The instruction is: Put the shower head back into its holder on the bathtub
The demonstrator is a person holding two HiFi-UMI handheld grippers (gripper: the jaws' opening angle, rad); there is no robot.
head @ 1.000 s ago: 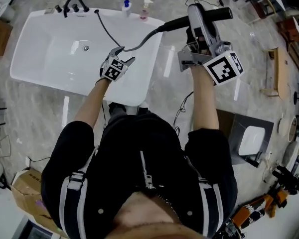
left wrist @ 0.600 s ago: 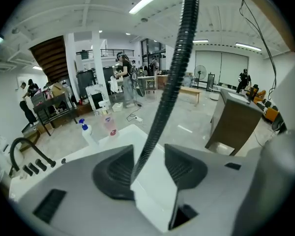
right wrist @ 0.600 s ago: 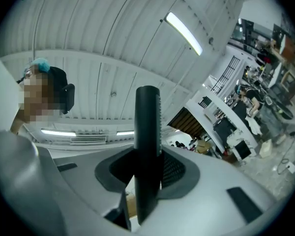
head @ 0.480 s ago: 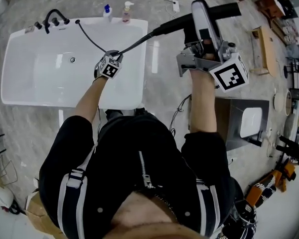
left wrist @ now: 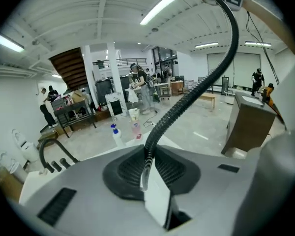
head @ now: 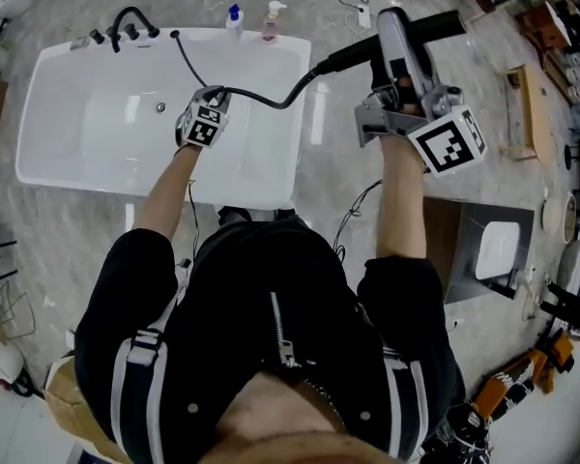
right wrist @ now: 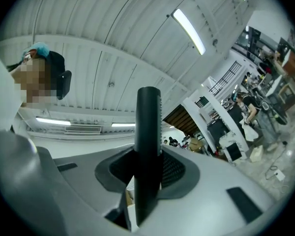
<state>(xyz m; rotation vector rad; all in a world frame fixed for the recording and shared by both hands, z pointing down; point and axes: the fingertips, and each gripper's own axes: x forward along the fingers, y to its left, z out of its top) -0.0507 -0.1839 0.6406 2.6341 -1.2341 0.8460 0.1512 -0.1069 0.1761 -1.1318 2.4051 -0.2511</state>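
Observation:
The white bathtub (head: 68, 162) lies at the left of the head view, with black faucet fittings (head: 126, 22) at its far corner. A black ribbed hose (head: 261, 100) runs from the tub's far rim through my left gripper (head: 213, 93) to the black shower head (head: 420, 27). The left jaws have just been closing and now pinch the hose (left wrist: 152, 136) between them, above the tub's right half. My right gripper (head: 394, 29) is raised to the right of the tub. It is shut on the shower head's handle (right wrist: 147, 146), which stands up between its pads.
A blue pump bottle (head: 234, 15) and a pink one (head: 271, 17) stand on the tub's far rim. A grey cabinet with a white basin (head: 493, 249) is on the floor at the right. Wooden pieces (head: 527, 95) and clutter line the right edge. People stand far off (left wrist: 137, 82).
My left gripper, open beside the hose a second ago, has closed on it and moved left over the tub. The hose now sags in a curve between the grippers. The right gripper stays put.

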